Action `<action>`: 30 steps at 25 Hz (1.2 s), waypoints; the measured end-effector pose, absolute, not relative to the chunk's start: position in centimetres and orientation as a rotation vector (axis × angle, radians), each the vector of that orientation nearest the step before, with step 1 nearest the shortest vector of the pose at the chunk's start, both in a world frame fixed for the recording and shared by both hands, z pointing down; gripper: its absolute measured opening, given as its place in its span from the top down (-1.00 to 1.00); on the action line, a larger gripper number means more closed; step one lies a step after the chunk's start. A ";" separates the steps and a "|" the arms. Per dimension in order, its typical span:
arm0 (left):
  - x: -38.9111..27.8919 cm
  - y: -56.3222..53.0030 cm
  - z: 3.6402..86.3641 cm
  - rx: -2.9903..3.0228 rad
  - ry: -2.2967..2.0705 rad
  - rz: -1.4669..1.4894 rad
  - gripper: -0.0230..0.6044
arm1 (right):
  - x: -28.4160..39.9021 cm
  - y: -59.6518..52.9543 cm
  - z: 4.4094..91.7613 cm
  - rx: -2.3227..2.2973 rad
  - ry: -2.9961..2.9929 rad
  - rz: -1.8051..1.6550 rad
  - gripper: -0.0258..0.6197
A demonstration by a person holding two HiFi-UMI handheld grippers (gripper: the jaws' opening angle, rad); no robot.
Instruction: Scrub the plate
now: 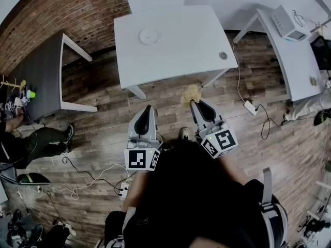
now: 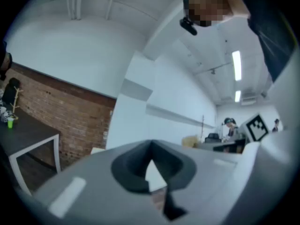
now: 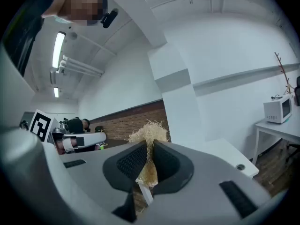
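Note:
A small white plate (image 1: 149, 36) lies on the white table (image 1: 176, 50), toward its far left part. Both grippers hang over the wooden floor, short of the table's near edge. My right gripper (image 1: 193, 103) is shut on a straw-coloured fibre scrubber (image 1: 190, 93), whose tuft sticks out past the jaw tips. In the right gripper view the scrubber (image 3: 149, 134) is pinched between the dark pads of the right gripper (image 3: 149, 148). My left gripper (image 1: 149, 109) points at the table too, its jaws closed to a point with nothing in them. The left gripper (image 2: 151, 147) shows no plate in its view.
A grey table (image 1: 44, 76) with small items stands at the left, a white desk (image 1: 297, 56) with a microwave (image 1: 288, 25) at the right. Cables and power strips (image 1: 250, 107) lie on the floor. A seated person's leg (image 1: 44, 140) is at the left.

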State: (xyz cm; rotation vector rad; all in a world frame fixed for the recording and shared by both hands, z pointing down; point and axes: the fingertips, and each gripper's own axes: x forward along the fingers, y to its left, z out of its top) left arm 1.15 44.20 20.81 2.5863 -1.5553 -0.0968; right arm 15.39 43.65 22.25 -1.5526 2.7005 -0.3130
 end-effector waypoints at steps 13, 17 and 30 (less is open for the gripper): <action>0.7 44.4 21.0 2.577 -1.555 -0.099 0.93 | 15.0 43.8 22.2 -1.554 2.703 -0.320 0.81; 0.1 44.6 21.0 2.572 -1.560 -0.102 0.93 | 14.8 43.9 21.9 -1.548 2.676 -0.328 0.81; -3.8 44.9 21.4 2.558 -1.567 -0.114 0.93 | 11.5 44.3 22.0 -1.569 2.682 -0.319 0.80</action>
